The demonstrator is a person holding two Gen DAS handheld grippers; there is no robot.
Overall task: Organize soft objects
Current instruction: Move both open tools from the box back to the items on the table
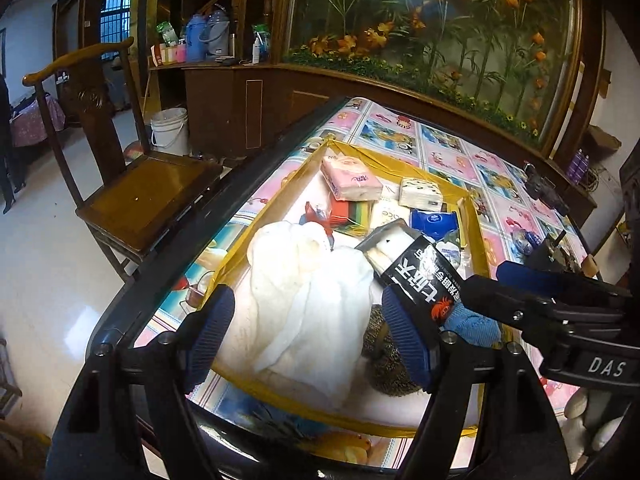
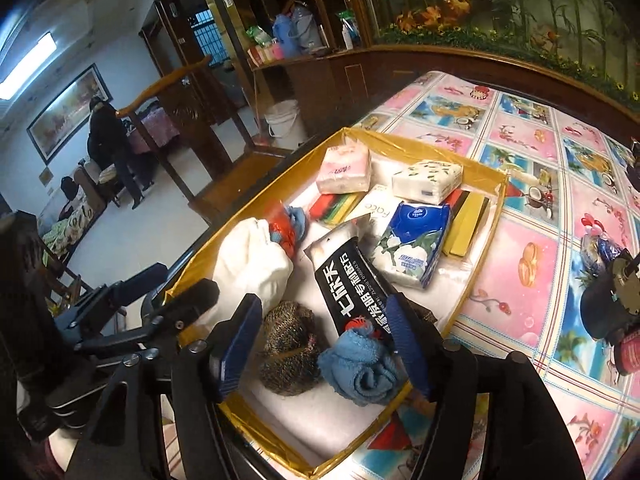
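Blue rolled towel [image 2: 362, 368] nearest, black pack [image 2: 352, 280] lying diagonally up-left, both grippers' jaws wide, empty.

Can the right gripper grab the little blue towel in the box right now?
Probably yes. The right gripper is open, and the rolled blue towel lies just ahead between its fingers with nothing on top. The black packet touches the towel's far side and might get nudged.

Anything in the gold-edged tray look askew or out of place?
The black packet lies diagonally, propped on the blue cloth and the speckled knit, unlike the flat tissue packs.
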